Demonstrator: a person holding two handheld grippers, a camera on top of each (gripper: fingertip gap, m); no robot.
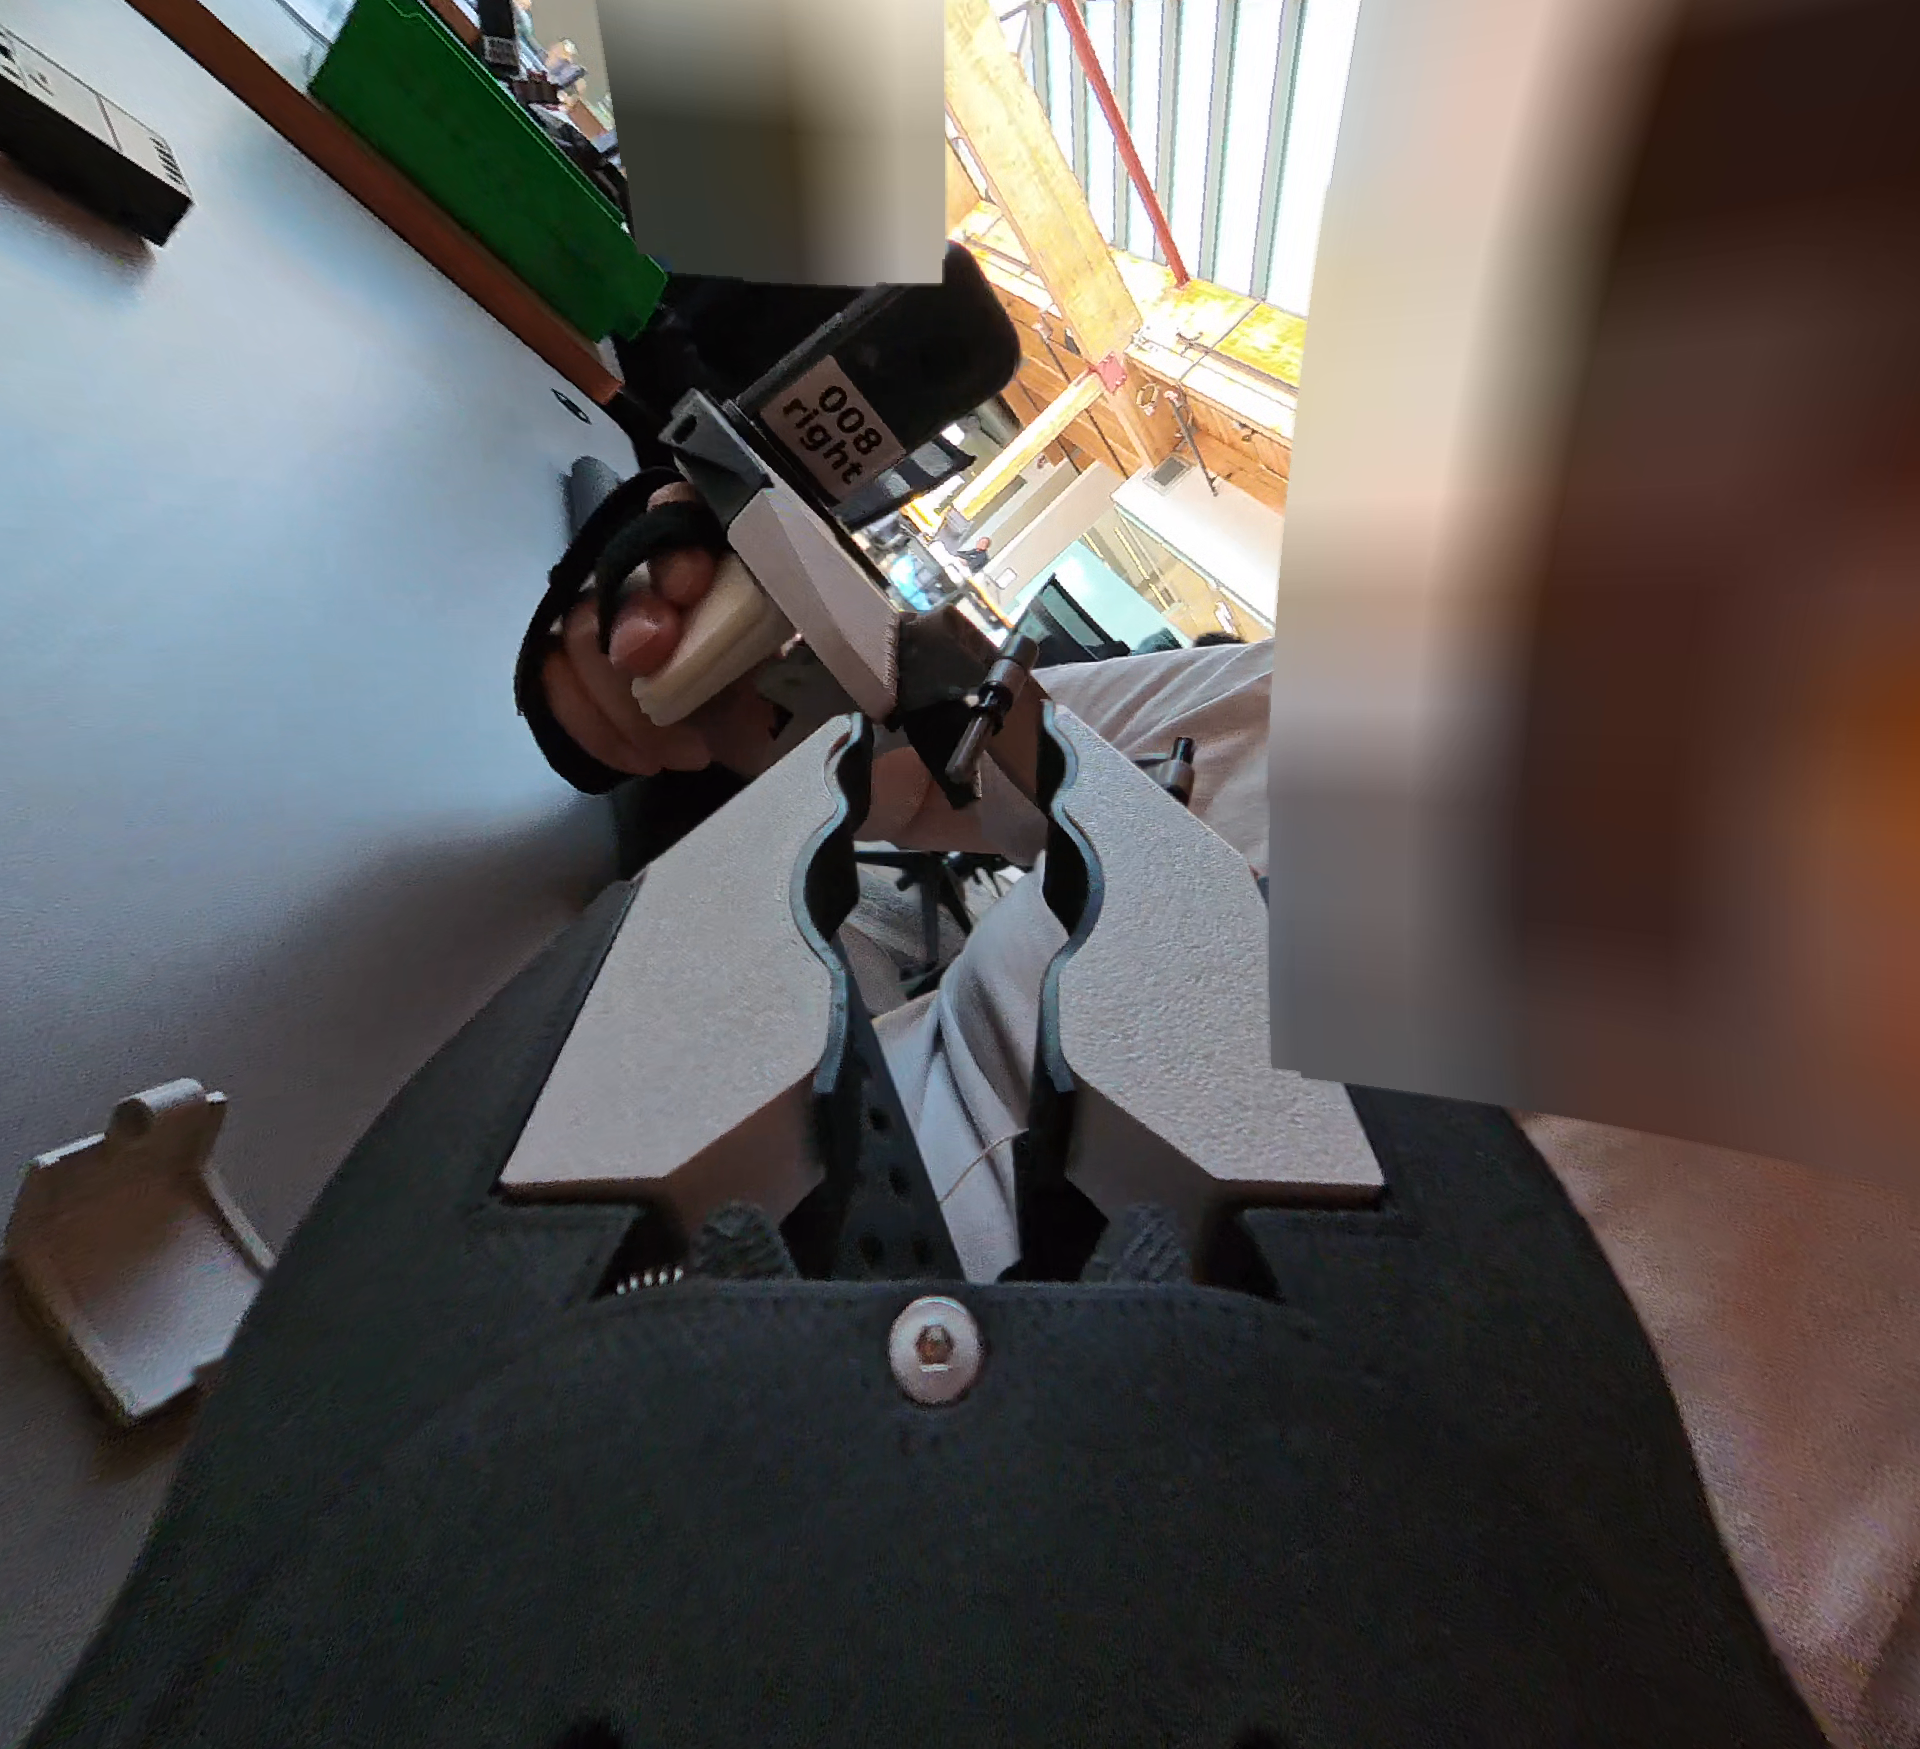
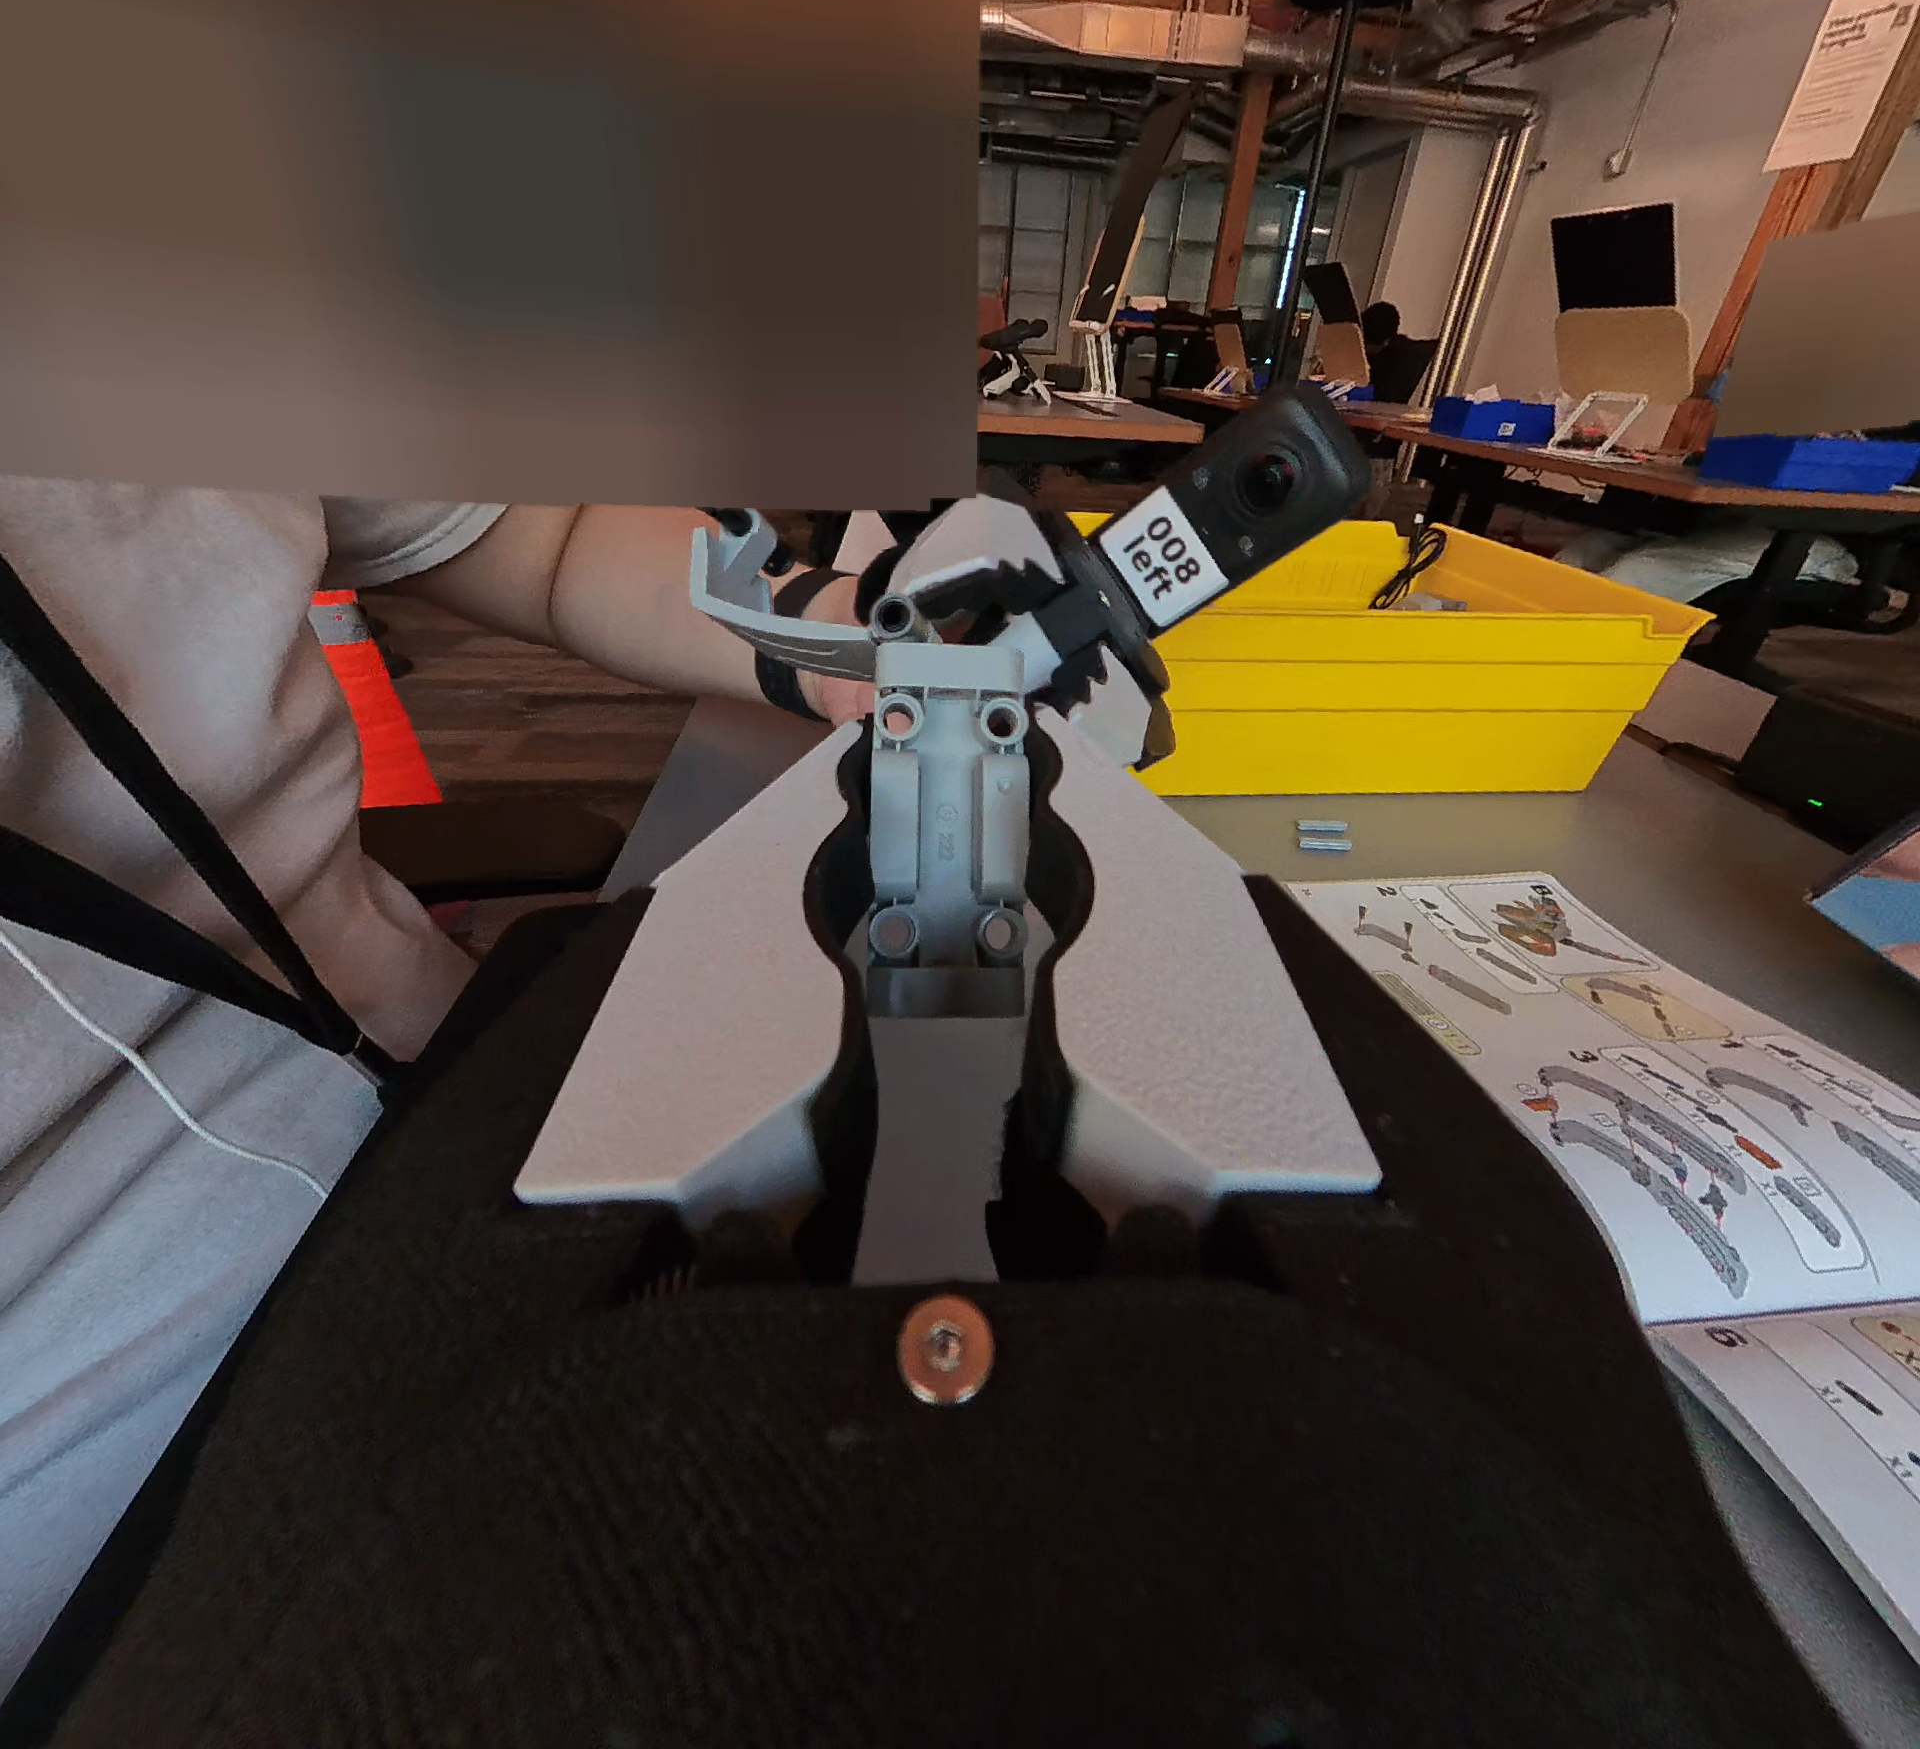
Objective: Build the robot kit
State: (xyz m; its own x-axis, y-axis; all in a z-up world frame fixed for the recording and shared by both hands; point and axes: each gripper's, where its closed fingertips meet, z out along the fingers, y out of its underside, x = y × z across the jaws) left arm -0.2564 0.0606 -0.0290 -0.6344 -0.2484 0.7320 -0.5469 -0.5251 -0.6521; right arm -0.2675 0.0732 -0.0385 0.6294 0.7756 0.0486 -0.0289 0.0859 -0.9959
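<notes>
My right gripper is shut on a grey technic frame part with round pin holes, held upright between its jaws. My left gripper comes in from the right in the right wrist view. Its jaws stand a little apart around the end of a curved grey piece that carries a black pin. That pin end touches the top of the frame part. In the left wrist view the black pin sits between my fingertips, close to the right gripper.
A yellow bin stands behind on the grey table. An open instruction booklet lies at the right, with two small grey pins near it. A loose grey part, a black box and a green bin show at the left. My two grippers' fingertips are within a few centimetres of each other.
</notes>
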